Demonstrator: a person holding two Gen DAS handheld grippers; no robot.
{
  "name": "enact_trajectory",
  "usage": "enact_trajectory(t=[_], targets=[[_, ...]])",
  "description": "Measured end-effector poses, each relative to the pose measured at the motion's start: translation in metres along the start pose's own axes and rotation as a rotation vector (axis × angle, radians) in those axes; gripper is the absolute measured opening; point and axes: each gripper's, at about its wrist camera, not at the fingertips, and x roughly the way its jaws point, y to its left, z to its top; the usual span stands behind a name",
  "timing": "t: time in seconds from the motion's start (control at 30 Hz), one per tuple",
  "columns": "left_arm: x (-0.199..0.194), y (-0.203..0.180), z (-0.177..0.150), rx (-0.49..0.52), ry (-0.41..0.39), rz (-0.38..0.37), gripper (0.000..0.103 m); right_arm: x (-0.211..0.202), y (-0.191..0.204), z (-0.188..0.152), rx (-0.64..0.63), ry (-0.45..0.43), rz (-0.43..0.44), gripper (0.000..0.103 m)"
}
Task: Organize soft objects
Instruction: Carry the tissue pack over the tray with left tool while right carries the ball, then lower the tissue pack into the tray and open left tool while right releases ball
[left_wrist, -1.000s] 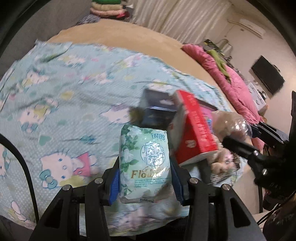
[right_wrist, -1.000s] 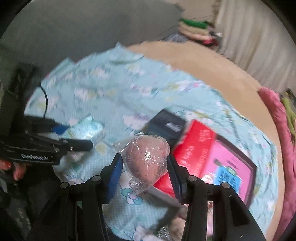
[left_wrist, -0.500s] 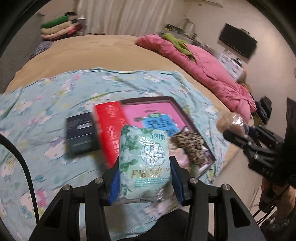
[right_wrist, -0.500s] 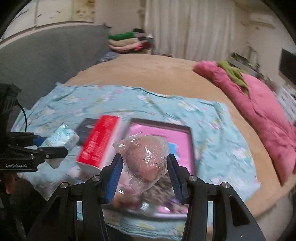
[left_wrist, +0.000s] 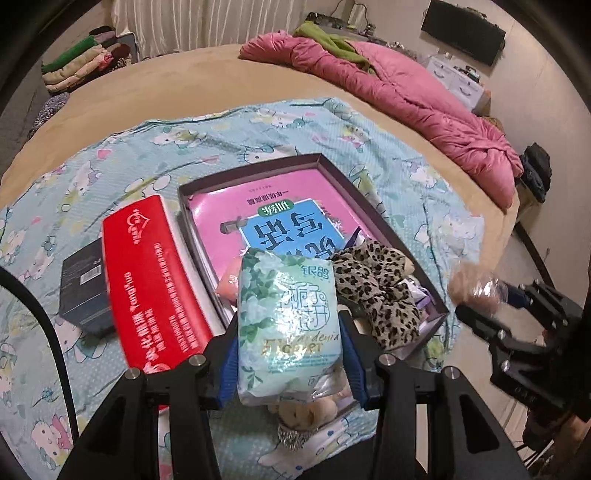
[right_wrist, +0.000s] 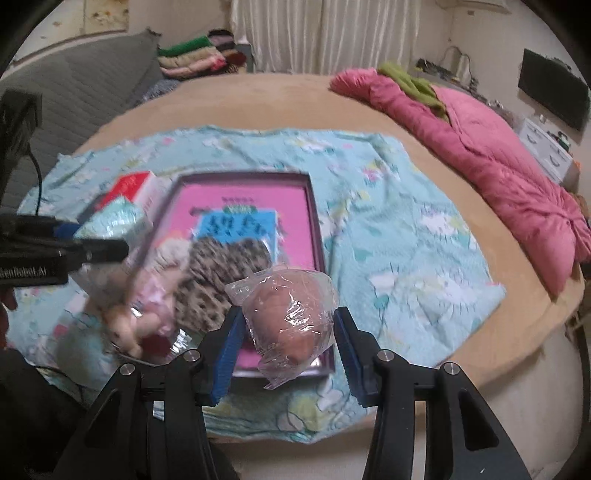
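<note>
Two grippers, each clamped on one soft item. Left gripper (left_wrist: 290, 332): blue pads pressed on both sides of one green-white tissue pack (left_wrist: 286, 325), held over the near edge of the box. Right gripper (right_wrist: 288, 332): fingers squeezing one brownish soft ball in clear plastic wrap (right_wrist: 290, 317), held above the box's near right corner; in the left wrist view it sits at 3 o'clock.

One shallow dark-rimmed box (left_wrist: 321, 158) lies open on the blue cartoon-print sheet (left_wrist: 110, 158), which is spread on a tan bed (left_wrist: 184, 74). In the box: one pink book with a blue label (left_wrist: 273, 206) flat on the bottom, one leopard-print soft item (left_wrist: 376, 291) at the box's 5 o'clock, one peach-pink soft piece (left_wrist: 229, 284) partly hidden behind the pack. One small plush toy (left_wrist: 306, 410) at the box's near edge; cannot tell if in or over the rim.

Outside the box at 9 o'clock: one red carton (left_wrist: 155, 280) touching the box wall, one dark small box (left_wrist: 83, 291) just beyond it. One pink quilt (left_wrist: 406, 96) at 1 o'clock, one stack of folded clothes (left_wrist: 81, 66) at 11 o'clock.
</note>
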Motion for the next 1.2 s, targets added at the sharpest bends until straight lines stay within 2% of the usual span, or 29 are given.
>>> enact_trajectory(t=[0.13,0.63,0.7,0.83,0.97,1.07,1.2], targets=[[0.015,-0.002,0.002,0.003,0.017,0.008,0.048,0.018,0.008,-0.008,-0.027,0.028,-0.015,0.051],[0.039,0.005,0.003,-0.018,0.047,-0.022,0.049,0.053,0.028,-0.01,-0.032,0.036,0.035,0.055],[0.039,0.005,0.003,-0.02,0.047,-0.034,0.051,0.053,0.027,-0.011,-0.02,0.036,0.046,0.056],[0.04,0.006,0.002,-0.033,0.054,-0.057,0.061,0.053,0.021,-0.012,0.018,0.049,0.081,0.059],[0.039,0.004,0.0,-0.022,0.054,-0.052,0.066,0.052,0.02,-0.016,0.026,0.056,0.087,0.066],[0.033,0.002,-0.001,-0.01,0.039,-0.048,0.073,0.051,0.018,-0.017,0.037,0.058,0.085,0.069],[0.021,0.001,-0.001,-0.007,0.007,-0.05,0.075,0.039,0.016,-0.018,0.049,0.025,0.081,0.075]])
